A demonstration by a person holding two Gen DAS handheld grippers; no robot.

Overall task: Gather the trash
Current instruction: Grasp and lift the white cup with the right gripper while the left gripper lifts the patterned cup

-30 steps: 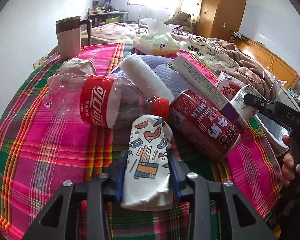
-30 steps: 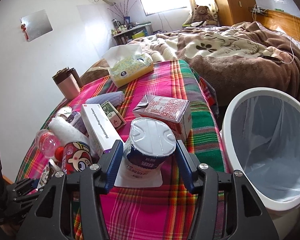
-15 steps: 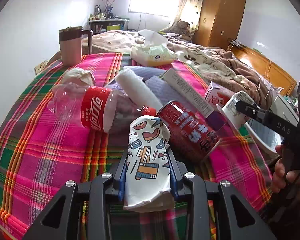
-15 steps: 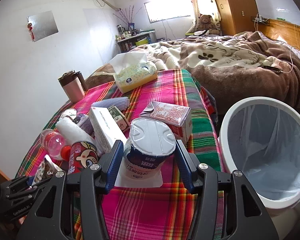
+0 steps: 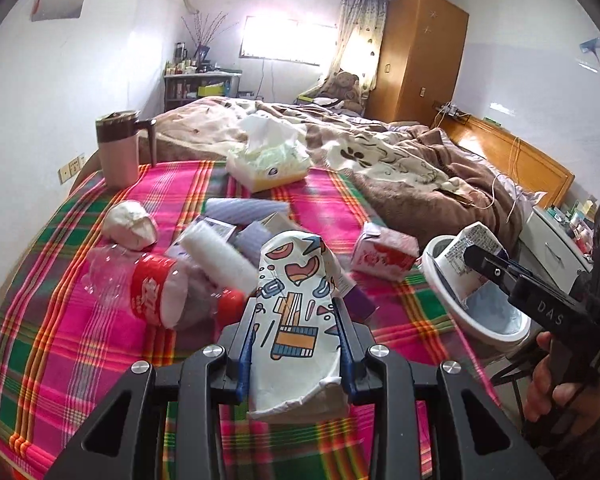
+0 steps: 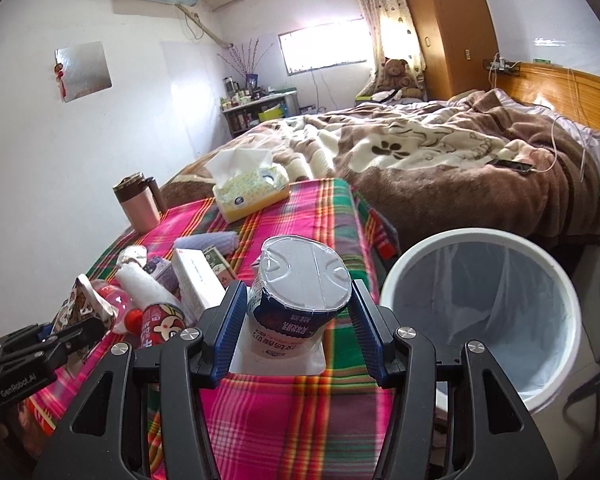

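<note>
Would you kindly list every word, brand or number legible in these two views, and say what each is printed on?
"DAS": black body of the right gripper, seen from the left wrist.
"GenRobot.AI": black body of the left gripper, seen from the right wrist.
White lettering on the red label of the clear plastic bottle: blurred, unreadable.
Print on the white foil-lidded cup: upside down, too small to read.
</note>
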